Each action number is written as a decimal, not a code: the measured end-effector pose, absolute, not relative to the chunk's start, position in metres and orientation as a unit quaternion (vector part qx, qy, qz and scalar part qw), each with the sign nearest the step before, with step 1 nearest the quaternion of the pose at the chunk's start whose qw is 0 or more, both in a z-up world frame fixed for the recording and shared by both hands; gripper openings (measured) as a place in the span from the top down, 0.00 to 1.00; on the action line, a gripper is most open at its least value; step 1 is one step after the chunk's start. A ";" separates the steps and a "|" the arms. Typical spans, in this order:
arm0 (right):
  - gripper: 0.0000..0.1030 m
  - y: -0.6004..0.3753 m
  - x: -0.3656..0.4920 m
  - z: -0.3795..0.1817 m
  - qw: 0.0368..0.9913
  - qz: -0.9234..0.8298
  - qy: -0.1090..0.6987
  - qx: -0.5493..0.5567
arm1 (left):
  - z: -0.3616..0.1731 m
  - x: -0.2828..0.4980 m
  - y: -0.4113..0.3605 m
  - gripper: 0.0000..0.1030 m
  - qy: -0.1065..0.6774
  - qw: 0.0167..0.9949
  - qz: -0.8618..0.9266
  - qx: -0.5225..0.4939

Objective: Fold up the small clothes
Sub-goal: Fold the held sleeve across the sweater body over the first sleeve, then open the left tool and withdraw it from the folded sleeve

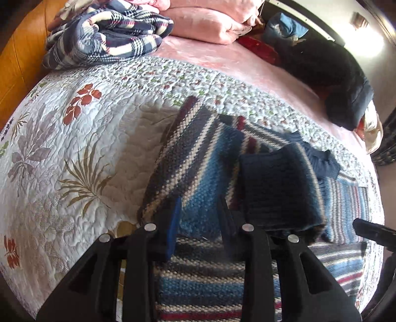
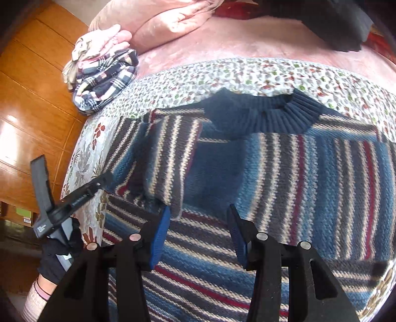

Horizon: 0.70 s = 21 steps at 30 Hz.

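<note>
A striped knit sweater (image 2: 309, 173) lies spread on the quilted bedspread (image 1: 74, 148) in the middle of both frames, one sleeve (image 2: 168, 163) folded across its body and the navy ribbed collar (image 2: 284, 116) toward the top. The left tool (image 1: 199, 218) hangs just above the knit, fingers apart. The right tool (image 2: 199, 230) also stands apart, gripping nothing. A plaid blanket (image 1: 106, 34) sits at upper left.

A home bedroom: a bed (image 1: 74, 153) under a floral quilt (image 2: 222, 74) over a pink sheet (image 1: 222, 59), pink pillows (image 1: 208, 22) and a folded plaid blanket (image 1: 106, 34) at its far edge, and wood panelling (image 2: 37, 94) along its left side.
</note>
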State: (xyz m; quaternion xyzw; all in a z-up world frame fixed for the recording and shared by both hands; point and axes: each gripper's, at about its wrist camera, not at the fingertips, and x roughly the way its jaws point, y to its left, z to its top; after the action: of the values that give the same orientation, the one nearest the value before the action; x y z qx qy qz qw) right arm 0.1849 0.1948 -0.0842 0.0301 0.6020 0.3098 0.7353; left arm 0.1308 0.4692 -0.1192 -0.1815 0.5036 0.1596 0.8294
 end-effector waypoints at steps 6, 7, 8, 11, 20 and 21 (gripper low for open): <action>0.47 0.247 0.189 -0.101 0.724 0.312 0.615 0.006 | -0.141 0.141 0.470 0.72 0.521 0.825 0.153 -0.158; 0.47 0.252 0.190 -0.106 0.721 0.309 0.620 0.006 | -0.141 0.140 0.473 0.72 0.521 0.824 0.152 -0.162; 0.47 0.257 0.191 -0.111 0.719 0.306 0.624 0.005 | -0.140 0.139 0.474 0.72 0.520 0.824 0.150 -0.168; 0.72 0.266 0.192 -0.127 0.706 0.309 0.637 0.004 | -0.140 0.136 0.477 0.72 0.516 0.824 0.143 -0.184; 0.81 0.228 0.191 -0.077 0.746 0.333 0.576 0.030 | -0.101 0.124 0.472 0.72 0.451 0.851 0.110 -0.245; 0.81 0.219 0.193 -0.069 0.751 0.332 0.569 0.035 | -0.098 0.125 0.468 0.72 0.447 0.854 0.107 -0.244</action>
State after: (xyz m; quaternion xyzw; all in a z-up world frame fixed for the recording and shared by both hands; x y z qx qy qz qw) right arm 0.1930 0.2190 -0.0687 0.0348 0.5692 0.3321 0.7513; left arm 0.1250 0.4676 -0.0975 -0.2443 0.4466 0.1073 0.8540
